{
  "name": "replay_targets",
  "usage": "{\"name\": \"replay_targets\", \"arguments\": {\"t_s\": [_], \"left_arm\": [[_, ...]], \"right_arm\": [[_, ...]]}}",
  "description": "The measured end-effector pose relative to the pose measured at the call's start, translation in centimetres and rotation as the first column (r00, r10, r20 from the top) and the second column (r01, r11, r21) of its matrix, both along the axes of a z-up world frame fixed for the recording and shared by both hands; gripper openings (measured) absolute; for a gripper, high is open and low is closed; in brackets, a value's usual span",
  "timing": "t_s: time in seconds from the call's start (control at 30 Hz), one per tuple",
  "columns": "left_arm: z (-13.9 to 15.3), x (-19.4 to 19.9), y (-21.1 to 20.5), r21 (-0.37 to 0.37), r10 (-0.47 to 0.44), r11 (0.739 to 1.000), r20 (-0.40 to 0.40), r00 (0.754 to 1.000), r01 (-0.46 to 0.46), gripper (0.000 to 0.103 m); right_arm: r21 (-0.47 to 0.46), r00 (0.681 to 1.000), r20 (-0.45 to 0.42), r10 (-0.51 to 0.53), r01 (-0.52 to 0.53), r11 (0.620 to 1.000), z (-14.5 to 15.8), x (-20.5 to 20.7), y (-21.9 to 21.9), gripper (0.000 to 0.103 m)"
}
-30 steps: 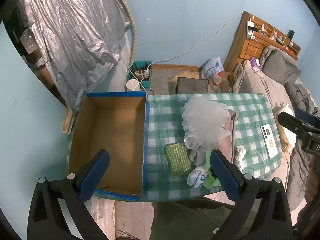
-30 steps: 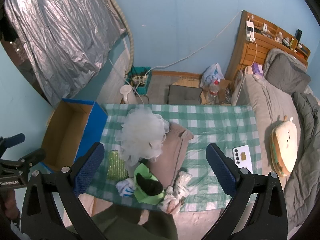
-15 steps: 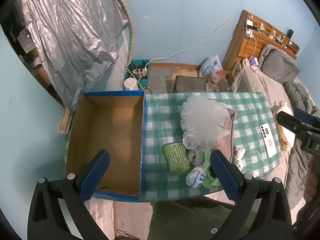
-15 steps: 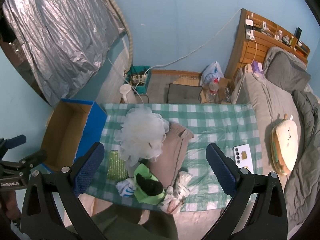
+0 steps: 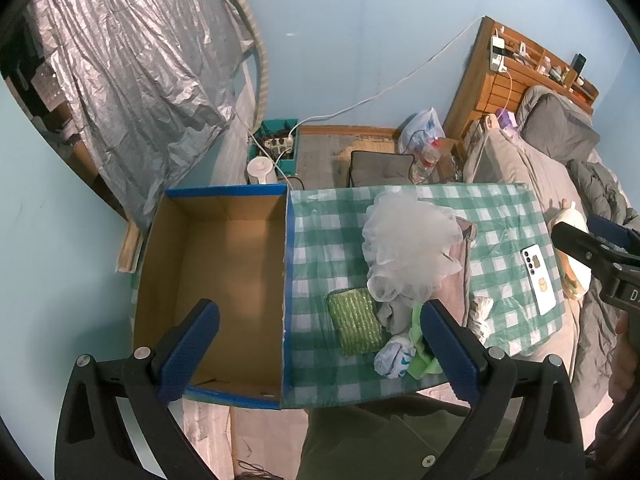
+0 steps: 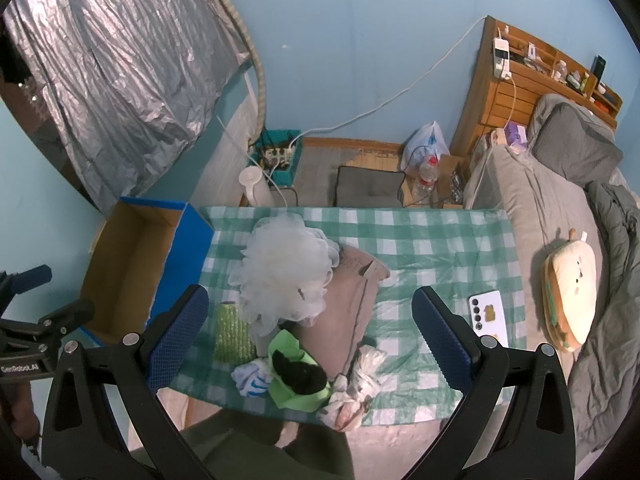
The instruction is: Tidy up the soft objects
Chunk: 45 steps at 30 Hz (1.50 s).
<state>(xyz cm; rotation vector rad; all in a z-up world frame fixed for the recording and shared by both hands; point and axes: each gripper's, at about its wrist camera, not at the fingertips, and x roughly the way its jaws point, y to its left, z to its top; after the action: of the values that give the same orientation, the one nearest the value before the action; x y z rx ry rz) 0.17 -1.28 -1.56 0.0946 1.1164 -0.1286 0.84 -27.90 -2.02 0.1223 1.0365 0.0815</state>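
A pile of soft things lies on the green checked table (image 5: 504, 216) (image 6: 440, 240): a white mesh bath pouf (image 5: 412, 248) (image 6: 286, 276), a beige folded cloth (image 5: 456, 288) (image 6: 344, 304), a green sponge (image 5: 356, 320) (image 6: 232, 332), a white-blue sock ball (image 5: 394, 356) (image 6: 250, 378), a lime green cloth (image 6: 296, 396) with a black item (image 6: 300, 372) on it, and a crumpled plastic bag (image 6: 360, 384). An open cardboard box (image 5: 224, 288) (image 6: 124, 272) stands at the table's left. My left gripper (image 5: 320, 352) is open, high above the box edge and the pile. My right gripper (image 6: 310, 340) is open, high above the pile.
A white phone (image 5: 540, 280) (image 6: 490, 318) lies at the table's right end. A bed with a toast-shaped plush (image 6: 570, 300) is on the right. A floor cushion (image 6: 368, 188), bottles, a kettle (image 6: 256, 188) and a power strip box sit behind the table.
Both grippers have shifted very slightly; the scene drifted a little in view. Nothing was taken hold of or moved on the table.
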Motion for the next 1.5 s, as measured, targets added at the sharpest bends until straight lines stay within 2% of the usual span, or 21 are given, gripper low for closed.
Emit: {"name": "replay_targets", "arguments": {"t_s": [0.33, 0.57, 0.73, 1.3, 1.5], "left_arm": [[-0.2, 0.7, -0.5, 0.008, -0.023, 1.000, -0.001, 1.000, 0.023, 0.101], [-1.1, 1.1, -1.6, 0.022, -0.056, 0.998, -0.018, 0.998, 0.056, 0.101], [-2.3, 1.4, -2.1, 0.026, -0.081, 0.996, -0.039, 0.996, 0.082, 0.101], [-8.0, 2.6, -4.4, 0.023, -0.145, 0.989, -0.122, 0.982, 0.149, 0.101], [-10.3, 2.9, -4.8, 0.017, -0.142, 0.989, -0.162, 0.977, 0.146, 0.101]], "right_arm": [[0.001, 1.000, -0.008, -0.001, 0.001, 1.000, -0.1, 0.1, -0.1, 0.101], [-0.013, 0.999, -0.034, -0.018, 0.018, 1.000, -2.1, -0.3, -1.1, 0.101], [0.011, 0.996, -0.081, -0.032, 0.033, 0.999, -3.4, -0.5, -2.7, 0.101], [0.073, 0.973, -0.224, -0.053, 0.071, 0.995, -11.0, -1.8, -4.9, 0.100], [0.059, 0.963, -0.263, -0.052, 0.070, 0.996, -14.2, -2.3, -5.3, 0.099]]}}
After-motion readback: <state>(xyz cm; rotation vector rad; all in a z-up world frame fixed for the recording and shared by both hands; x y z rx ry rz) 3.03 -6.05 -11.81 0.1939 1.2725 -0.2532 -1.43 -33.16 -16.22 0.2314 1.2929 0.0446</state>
